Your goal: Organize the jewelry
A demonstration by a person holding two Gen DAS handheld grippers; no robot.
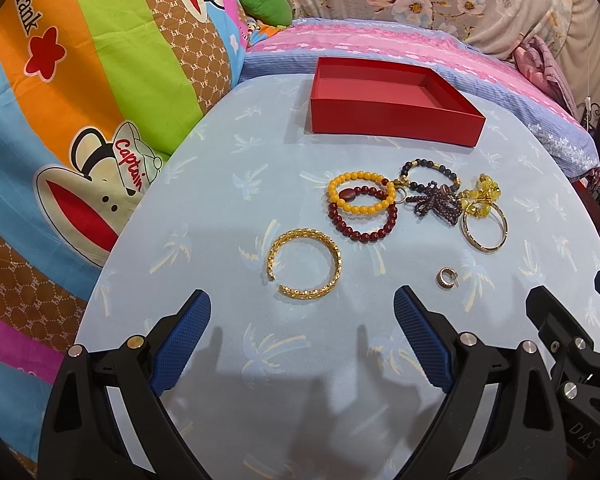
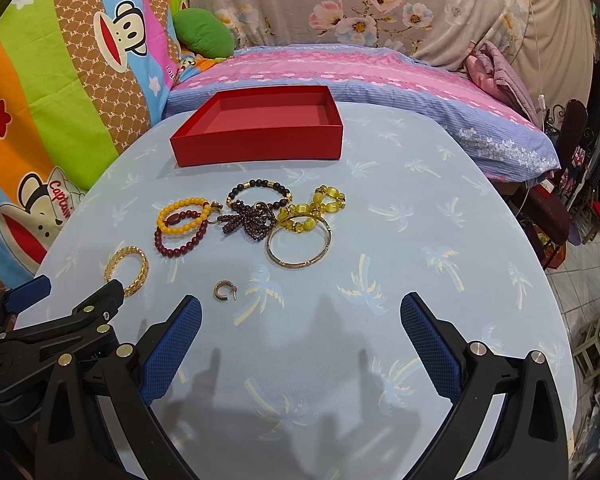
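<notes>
An empty red box [image 1: 392,124] [image 2: 260,146] stands at the far side of the light blue table. In front of it lie a yellow bead bracelet [image 1: 360,194] [image 2: 184,216], a dark red bead bracelet [image 1: 364,220] [image 2: 180,242], a black bead bracelet [image 1: 432,172] [image 2: 260,192], a purple bead cluster [image 1: 436,204] [image 2: 248,220], a yellow glass bead bracelet [image 1: 482,196] [image 2: 312,210] and a thin gold bangle [image 1: 485,232] [image 2: 299,250]. A gold chain cuff [image 1: 304,264] [image 2: 127,270] and a small hoop earring [image 1: 446,278] [image 2: 225,291] lie nearer. My left gripper [image 1: 302,312] and right gripper [image 2: 300,314] are open, empty, short of them.
The round table [image 1: 220,208] [image 2: 420,240] has its edge close on the left and right. A bed with a pink and blue cover [image 2: 360,76] and bright cartoon bedding [image 1: 80,120] lies behind. Dark furniture [image 2: 568,184] stands at the right.
</notes>
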